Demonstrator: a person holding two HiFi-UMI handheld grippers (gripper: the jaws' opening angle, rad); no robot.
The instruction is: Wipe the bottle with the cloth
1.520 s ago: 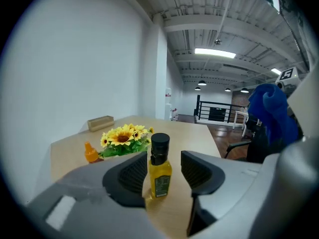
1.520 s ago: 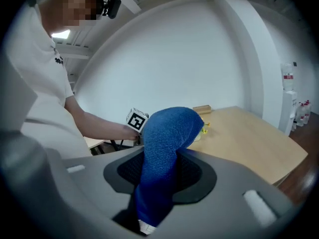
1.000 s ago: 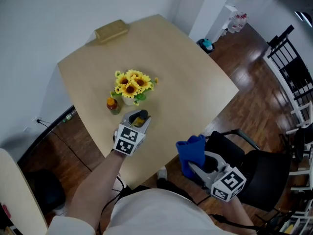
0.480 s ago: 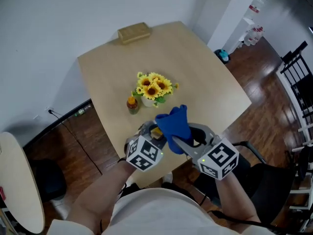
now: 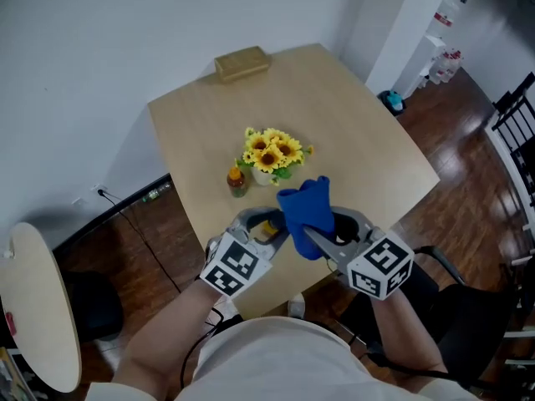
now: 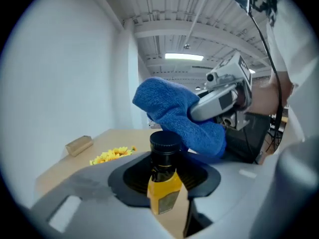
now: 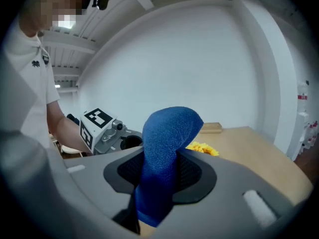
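The bottle (image 6: pixel 164 190), yellow with a black cap, is gripped between the jaws of the left claw (image 5: pixel 261 224), above the near edge of the surface (image 5: pixel 368 140). The blue cloth (image 7: pixel 167 133) is clamped in the right claw (image 7: pixel 158 180) and is held just beside the bottle's cap; contact cannot be confirmed. Farther back on the surface are seen a sunflower bunch (image 5: pixel 272 150), a small orange-capped bottle (image 5: pixel 237 182) and a tan block (image 5: pixel 242 63).

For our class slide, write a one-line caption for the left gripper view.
Left gripper clamps a black-capped yellow bottle; the right gripper holds a blue cloth close behind it.
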